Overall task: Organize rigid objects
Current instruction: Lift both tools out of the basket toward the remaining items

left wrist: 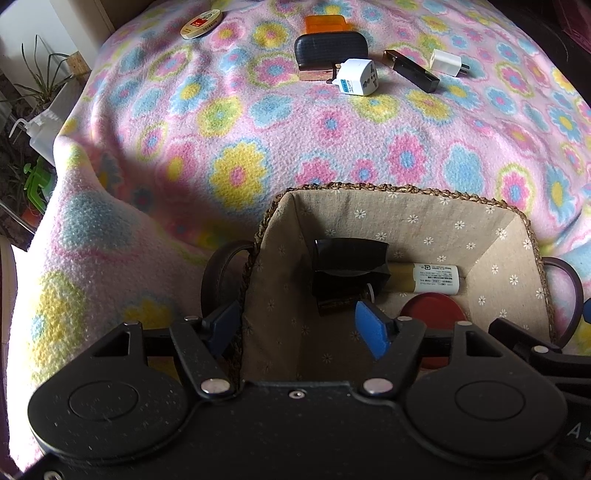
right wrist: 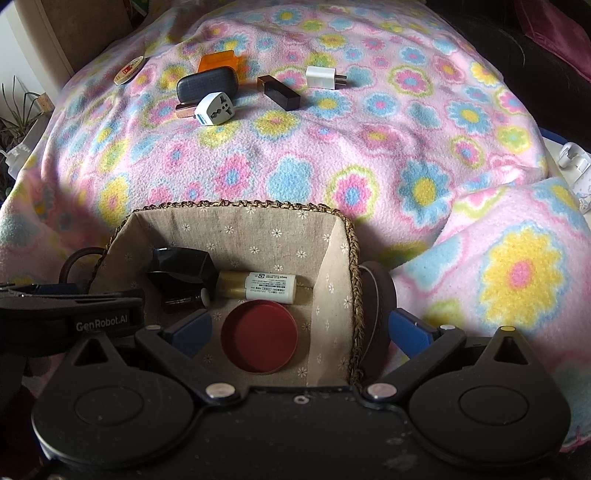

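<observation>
A woven, cloth-lined basket (left wrist: pixel 399 194) (right wrist: pixel 347 236) sits on the flowered blanket near me. Inside lie a black box (left wrist: pixel 347 266) (right wrist: pixel 184 269), a cream tube (left wrist: pixel 432 278) (right wrist: pixel 266 286) and a red round lid (left wrist: pixel 436 308) (right wrist: pixel 258 338). My left gripper (left wrist: pixel 299 325) is open and straddles the basket's left wall. My right gripper (right wrist: pixel 301 328) is open and straddles the right wall. Far on the blanket lie a dark case (left wrist: pixel 330 46) (right wrist: pixel 207 83), a white travel adapter (left wrist: pixel 358 77) (right wrist: pixel 216 109), a black bar (left wrist: pixel 412 70) (right wrist: pixel 279 92), a white charger (left wrist: pixel 447 62) (right wrist: pixel 323 77), an orange box (left wrist: pixel 325 22) (right wrist: pixel 218 59) and a round tin (left wrist: pixel 201 23) (right wrist: pixel 128 70).
A small copper block (left wrist: pixel 314 74) (right wrist: pixel 184 109) lies under the dark case. Plants and a white bottle (left wrist: pixel 40 125) stand off the blanket's left edge. White objects (right wrist: pixel 572 158) lie at the right edge. The left gripper's body (right wrist: pixel 70 314) shows beside the basket.
</observation>
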The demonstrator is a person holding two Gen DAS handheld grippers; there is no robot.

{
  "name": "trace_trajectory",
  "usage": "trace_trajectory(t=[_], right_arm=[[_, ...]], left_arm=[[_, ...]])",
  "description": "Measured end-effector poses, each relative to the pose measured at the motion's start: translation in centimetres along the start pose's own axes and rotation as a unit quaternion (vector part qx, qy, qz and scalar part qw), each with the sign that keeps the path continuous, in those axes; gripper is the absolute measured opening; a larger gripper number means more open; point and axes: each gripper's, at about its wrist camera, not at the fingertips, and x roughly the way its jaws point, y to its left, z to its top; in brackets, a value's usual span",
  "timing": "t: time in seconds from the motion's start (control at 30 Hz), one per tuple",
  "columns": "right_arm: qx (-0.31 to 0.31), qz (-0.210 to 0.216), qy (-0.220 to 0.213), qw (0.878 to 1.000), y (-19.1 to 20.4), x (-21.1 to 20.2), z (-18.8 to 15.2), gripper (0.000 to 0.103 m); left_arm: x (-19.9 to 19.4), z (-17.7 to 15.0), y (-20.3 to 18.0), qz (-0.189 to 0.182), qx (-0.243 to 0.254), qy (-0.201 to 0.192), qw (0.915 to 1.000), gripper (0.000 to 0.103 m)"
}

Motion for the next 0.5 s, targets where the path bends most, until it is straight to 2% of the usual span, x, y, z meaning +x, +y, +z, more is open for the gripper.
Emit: trace_trajectory(t=[0.5], right_arm=[[0.001,0.011,-0.013,1.000,-0.2,-1.0,0.3,0.102]], left_arm=[[-0.7,0.5,0.3,-0.007,-0.004,-0.002,1.0000,0.067]])
